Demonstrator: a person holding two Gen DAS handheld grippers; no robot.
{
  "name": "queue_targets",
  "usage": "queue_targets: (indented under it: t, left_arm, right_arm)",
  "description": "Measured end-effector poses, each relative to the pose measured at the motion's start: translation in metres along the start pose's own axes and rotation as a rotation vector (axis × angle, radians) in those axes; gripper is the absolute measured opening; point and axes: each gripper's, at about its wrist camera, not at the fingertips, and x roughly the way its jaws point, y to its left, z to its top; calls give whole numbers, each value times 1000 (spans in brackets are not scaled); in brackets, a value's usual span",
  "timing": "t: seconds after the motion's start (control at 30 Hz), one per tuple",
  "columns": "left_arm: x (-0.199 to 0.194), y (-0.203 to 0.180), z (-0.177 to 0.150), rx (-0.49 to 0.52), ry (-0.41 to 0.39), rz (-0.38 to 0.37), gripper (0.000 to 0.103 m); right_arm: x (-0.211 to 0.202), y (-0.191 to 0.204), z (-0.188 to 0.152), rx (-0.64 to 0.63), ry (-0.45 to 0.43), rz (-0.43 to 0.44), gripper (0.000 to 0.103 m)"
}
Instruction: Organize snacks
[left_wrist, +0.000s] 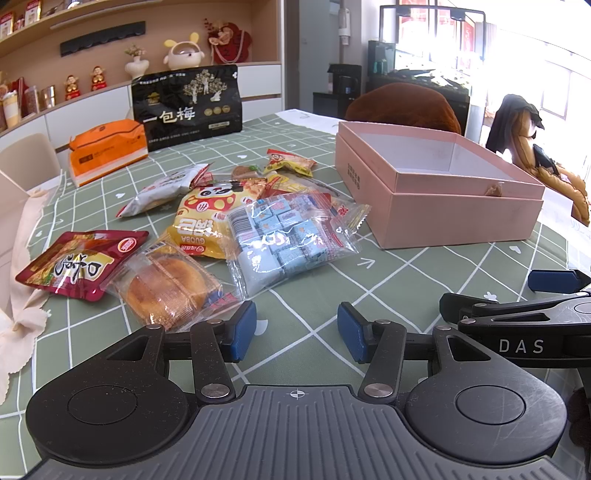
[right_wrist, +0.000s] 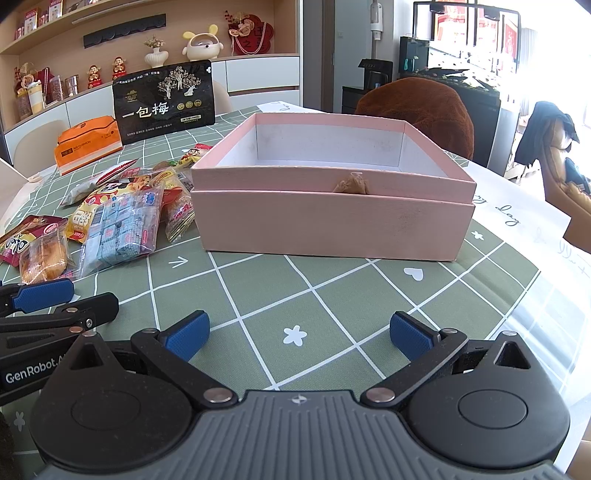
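- The snacks (left_wrist: 236, 221) are lying in a messy pile on the bench (left_wrist: 406, 273), to the left of the pink box (left_wrist: 436, 184).
- A clear bag of little blue packets (left_wrist: 284, 240) is lying flat at the front of the pile, with its long side pointing toward the pink box.
- A round cake in clear wrap (left_wrist: 166, 288) is lying flat at the near edge of the pile, just in front of the left gripper (left_wrist: 297, 330).
- A red packet (left_wrist: 74, 262) is lying flat, touching the cake's left side.
- A yellow packet (left_wrist: 207, 221) is lying behind the cake, with its long side pointing away from the camera.
- The pink box is sitting open with its top facing up, and the part of the inside that is showing is bare.
- The left gripper is sitting wide open just above the bench, holding nothing, and its left pad looks very close to the cake wrap.
- The right gripper (right_wrist: 299, 334) is sitting wide open too, holding nothing, and pointing at the front wall of the pink box.
- The two grippers are sitting side by side.
- A big black bag (left_wrist: 186, 107) is standing upright at the back of the bench, with an orange pack (left_wrist: 107, 151) lying beside it.
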Motion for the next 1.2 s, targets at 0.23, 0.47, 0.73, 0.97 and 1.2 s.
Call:
queue_targets:
  t: [0.23,0.47,0.73,0.97,1.2]
  left_arm:
    - [0,-1,0,3,0,3,56]
    - [2,-3,-2,3,0,3,57]
    - [4,-5,-5,4,0,3,57]
    - [6,-8,-8,4,-1,3,57]
    - [9,-10,-11,5,-1,4,56]
  right_arm:
    - [0,0,0,0,0,0,103]
    - [0,0,0,0,0,0,103]
    - [-1,0,0,0,0,0,103]
    - [-1,0,0,-1,1,0,103]
    - [-1,0,0,-1,1,0,103]
